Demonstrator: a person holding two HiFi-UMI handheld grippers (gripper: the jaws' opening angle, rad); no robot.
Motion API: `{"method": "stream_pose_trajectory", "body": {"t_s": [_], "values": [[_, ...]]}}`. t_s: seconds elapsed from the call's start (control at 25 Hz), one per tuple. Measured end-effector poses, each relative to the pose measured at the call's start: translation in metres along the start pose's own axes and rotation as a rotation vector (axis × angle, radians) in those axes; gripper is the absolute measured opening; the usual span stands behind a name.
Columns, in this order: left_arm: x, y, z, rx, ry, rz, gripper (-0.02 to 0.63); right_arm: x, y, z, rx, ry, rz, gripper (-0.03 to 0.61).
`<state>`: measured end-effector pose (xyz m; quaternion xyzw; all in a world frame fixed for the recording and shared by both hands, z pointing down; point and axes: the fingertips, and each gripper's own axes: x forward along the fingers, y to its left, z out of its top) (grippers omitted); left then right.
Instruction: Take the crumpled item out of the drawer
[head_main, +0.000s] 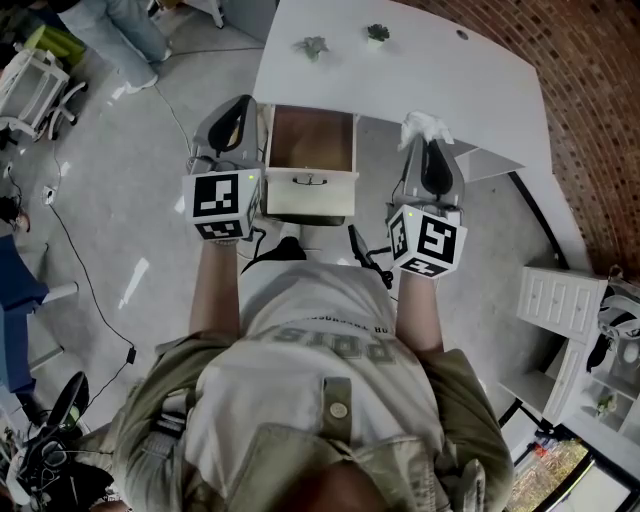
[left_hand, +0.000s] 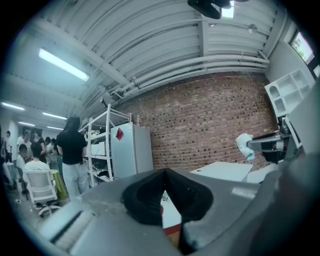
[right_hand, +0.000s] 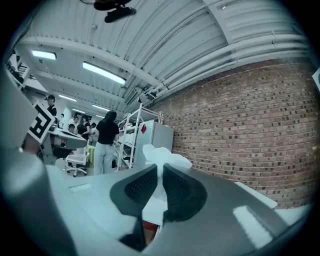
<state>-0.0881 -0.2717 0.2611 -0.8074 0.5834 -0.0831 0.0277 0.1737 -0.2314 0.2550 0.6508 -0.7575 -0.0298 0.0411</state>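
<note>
The crumpled white item (head_main: 424, 126) is pinched in my right gripper (head_main: 427, 140), which is shut on it and held level, out to the right of the open drawer (head_main: 312, 150). In the right gripper view the crumpled item (right_hand: 163, 154) sticks up from between the dark pads (right_hand: 176, 187). My left gripper (head_main: 238, 110) hangs beside the drawer's left side, shut with nothing in it; its pads (left_hand: 150, 195) meet in the left gripper view. That view also shows the crumpled item (left_hand: 244, 145) off to the right. The drawer's brown bottom shows bare.
The drawer belongs to a white desk (head_main: 430, 70) with two small plants (head_main: 312, 46) on top. A white shelf unit (head_main: 558, 301) stands at the right by a brick wall (head_main: 600, 90). Cables (head_main: 90, 270) lie on the floor at left. People (left_hand: 71, 155) stand by metal shelving.
</note>
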Motion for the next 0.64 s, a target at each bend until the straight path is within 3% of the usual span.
{"method": "stream_pose_trajectory", "body": {"t_s": [0.16, 0.64], "values": [[-0.0002, -0.0004, -0.0013, 0.036, 0.010, 0.002, 0.006, 0.0005, -0.0021, -0.0012, 0.001, 0.001, -0.007, 0.037], [0.0028, 0.0042, -0.0088, 0.028, 0.026, 0.005, 0.006, 0.0045, -0.0003, -0.0053, -0.007, 0.012, -0.005, 0.037]]}}
